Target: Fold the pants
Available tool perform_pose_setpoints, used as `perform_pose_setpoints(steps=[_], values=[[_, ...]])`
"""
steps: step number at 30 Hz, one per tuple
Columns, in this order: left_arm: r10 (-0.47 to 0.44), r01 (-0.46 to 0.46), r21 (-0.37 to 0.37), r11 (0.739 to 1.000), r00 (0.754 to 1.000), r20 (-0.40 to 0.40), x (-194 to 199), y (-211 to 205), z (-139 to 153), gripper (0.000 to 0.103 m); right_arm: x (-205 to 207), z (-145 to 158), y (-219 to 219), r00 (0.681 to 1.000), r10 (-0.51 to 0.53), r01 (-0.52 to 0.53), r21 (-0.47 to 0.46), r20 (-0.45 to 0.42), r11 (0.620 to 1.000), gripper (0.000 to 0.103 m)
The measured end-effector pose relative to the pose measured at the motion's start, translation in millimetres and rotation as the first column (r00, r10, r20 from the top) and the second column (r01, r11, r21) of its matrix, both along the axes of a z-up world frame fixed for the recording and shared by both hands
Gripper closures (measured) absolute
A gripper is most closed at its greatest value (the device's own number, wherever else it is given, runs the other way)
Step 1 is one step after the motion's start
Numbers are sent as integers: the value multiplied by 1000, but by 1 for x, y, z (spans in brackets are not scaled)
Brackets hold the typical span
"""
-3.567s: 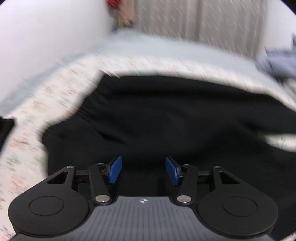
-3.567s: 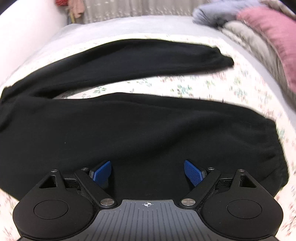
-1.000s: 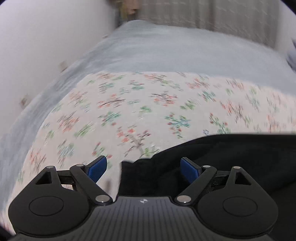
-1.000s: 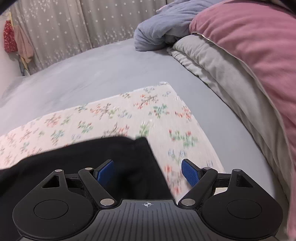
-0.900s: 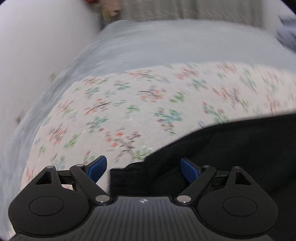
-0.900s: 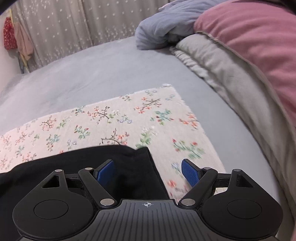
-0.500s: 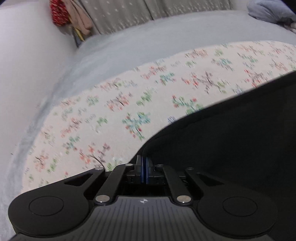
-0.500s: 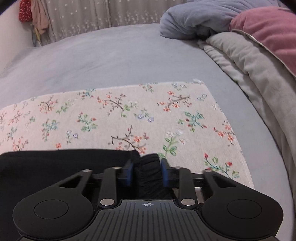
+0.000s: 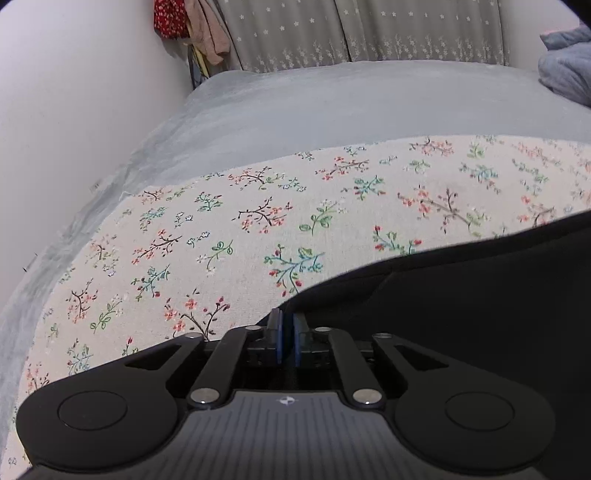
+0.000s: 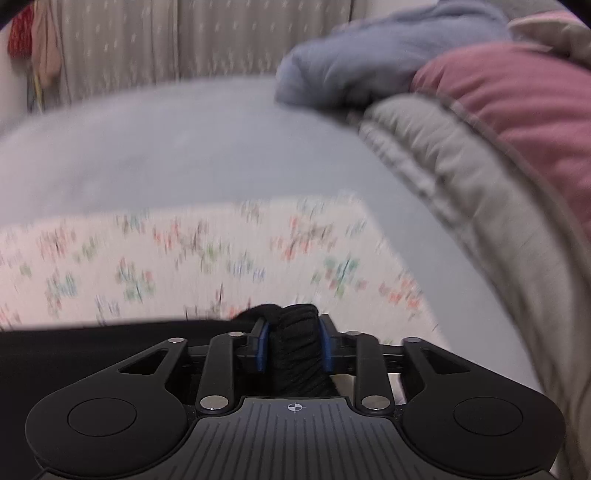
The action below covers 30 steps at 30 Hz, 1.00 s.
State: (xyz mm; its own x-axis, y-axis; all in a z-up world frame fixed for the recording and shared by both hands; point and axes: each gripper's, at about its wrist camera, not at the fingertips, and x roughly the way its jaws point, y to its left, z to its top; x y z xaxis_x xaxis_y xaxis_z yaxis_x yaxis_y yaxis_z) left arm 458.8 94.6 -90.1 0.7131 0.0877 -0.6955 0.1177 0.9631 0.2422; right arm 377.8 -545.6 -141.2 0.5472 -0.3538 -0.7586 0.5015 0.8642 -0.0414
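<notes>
Two hand-held tools grip opposite ends of a pair of black pants (image 9: 480,314) on a bed, apparently to lift one long edge and carry it over for a fold. In the left wrist view the pants fill the lower right of the frame, their curved edge running up toward the right border. The left tool (image 9: 285,338), low at centre, has its blue pads (image 9: 279,339) nearly together on that thin edge; having just clamped tight, its jaws have eased open a little, with cloth between them. In the right wrist view the right tool (image 10: 293,345), low at centre, is clamped on a thick, gathered wad of the pants (image 10: 293,343), likely a ribbed cuff or waistband, though blur hides which; its jaws too have just widened slightly around the bunch. The rest of the garment lies flat along the lower left of that frame.

The pants look soft, matte and fleecy, heavy enough to sag between the two grips. They rest on a cream floral cloth (image 9: 258,229), thin and flat, printed with small sprigs in red, green and blue, spread over a smooth grey-blue bed sheet (image 9: 351,103). At upper right of the right view sit a rumpled blue blanket (image 10: 369,55), a puffy pink quilt (image 10: 517,110) and a quilted grey cover (image 10: 480,192). Star-dotted grey curtains (image 9: 351,33) hang along the top of the left view.
</notes>
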Motion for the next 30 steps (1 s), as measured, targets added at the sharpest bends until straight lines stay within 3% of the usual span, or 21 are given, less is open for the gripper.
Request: perform_pose_setpoints(steps=[2, 3, 4, 6, 9, 11, 12, 13, 16, 19, 23, 27, 30], values=[[-5, 5, -47, 999, 1000, 2, 1, 7, 9, 69, -4, 5, -1, 999, -13, 13, -4, 42, 1000, 46], [-5, 6, -76, 997, 1000, 7, 2, 11, 13, 57, -8, 10, -4, 996, -22, 21, 8, 84, 1000, 34], [-5, 6, -101, 995, 1000, 7, 2, 15, 15, 46, -12, 14, -9, 992, -37, 33, 34, 124, 999, 34], [-4, 2, -123, 992, 1000, -14, 4, 19, 14, 36, -15, 19, -21, 984, -74, 57, 107, 160, 993, 34], [-28, 22, -84, 996, 997, -70, 6, 14, 1, 33, -9, 15, -24, 991, -76, 63, 114, 113, 992, 34], [-43, 41, -30, 999, 997, -60, 3, 6, -6, 39, -1, 7, -19, 997, -39, 32, 111, 59, 993, 47], [-54, 53, -23, 998, 997, -62, 2, 2, -8, 70, 2, 2, -16, 999, -28, 24, 112, 35, 993, 77], [-53, 52, -17, 999, 996, -70, 2, -2, -9, 81, 4, -2, -12, 999, -27, 24, 105, 22, 994, 78], [-52, 54, 50, 997, 998, -43, -2, -11, -4, 83, 3, 0, -2, 999, -31, 30, 45, 31, 999, 79], [-41, 41, 31, 999, 999, 20, -13, -6, 13, 83, -10, 21, -3, 994, -44, 40, 39, 98, 998, 80], [-28, 28, 7, 1000, 994, 107, -40, -1, 47, 83, -47, 71, -10, 975, -20, 6, 64, 223, 998, 81], [-12, 26, -59, 998, 973, 233, -98, 12, 90, 83, -103, 112, -5, 945, 48, -61, 31, 322, 998, 81], [-56, 84, -81, 993, 952, 301, -161, 28, 104, 83, -177, 126, 6, 904, 110, -132, 26, 413, 991, 81]])
